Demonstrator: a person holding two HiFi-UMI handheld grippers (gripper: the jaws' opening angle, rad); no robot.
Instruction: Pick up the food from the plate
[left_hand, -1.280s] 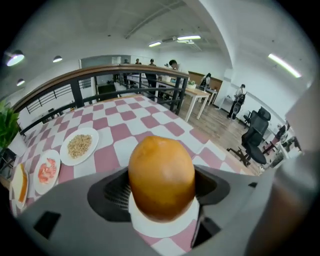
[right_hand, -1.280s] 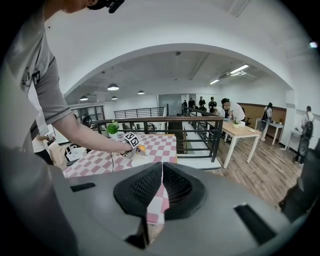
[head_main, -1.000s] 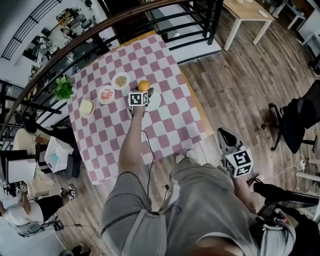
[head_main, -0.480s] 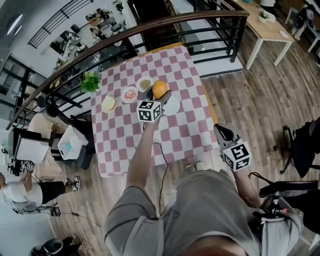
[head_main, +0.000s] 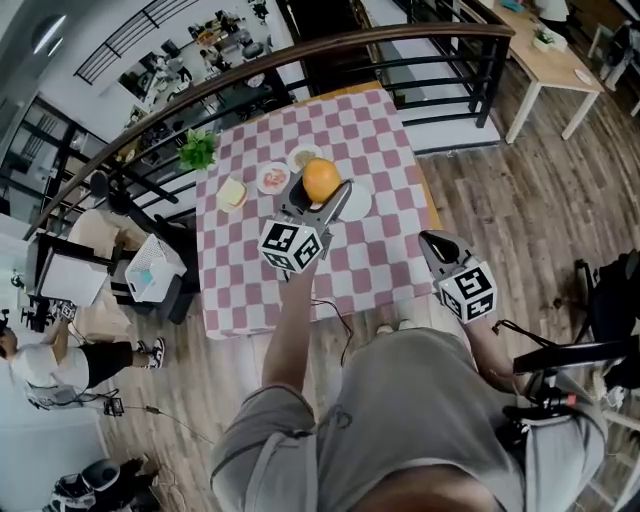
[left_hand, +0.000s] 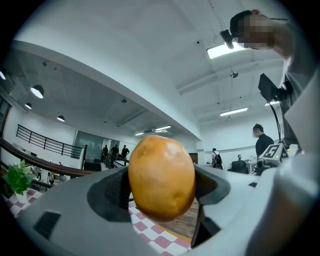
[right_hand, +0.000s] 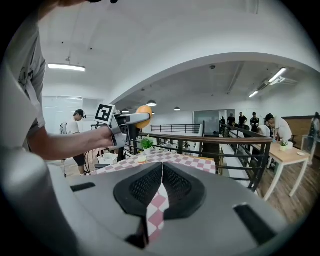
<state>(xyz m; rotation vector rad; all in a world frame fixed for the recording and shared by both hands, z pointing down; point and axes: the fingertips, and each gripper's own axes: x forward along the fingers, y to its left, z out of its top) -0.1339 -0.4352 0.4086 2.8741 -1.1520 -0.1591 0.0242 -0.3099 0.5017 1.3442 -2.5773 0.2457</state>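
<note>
The left tongs (left_hand: 161, 189) are clamped on an orange (left_hand: 161, 177), one pad pressed to each side of it, and hold it high in the air. From the right gripper view the orange is well above the counter (head_main: 375, 140), out at the end of a raised arm. Seen from overhead, it sits in line with the edge of a bare white plate (head_main: 358, 203) on the pink-and-white checked cloth (head_main: 390, 250), and the tongs' grey body covers part of that plate.

To the left of the plate, three small dishes run in a slanting row. One holds something pale (head_main: 303, 157), one has red-and-white food (head_main: 272, 178), and one carries a yellowish slab (head_main: 233, 193). A green plant (head_main: 197, 151) stands at the counter's far left corner, close to the curved railing (head_main: 300, 55).

The right tongs (right_hand: 161, 169) are closed, tips meeting with nothing between them. They are held low, off the counter's near right corner by the person's hip, pointing toward the counter.
</note>
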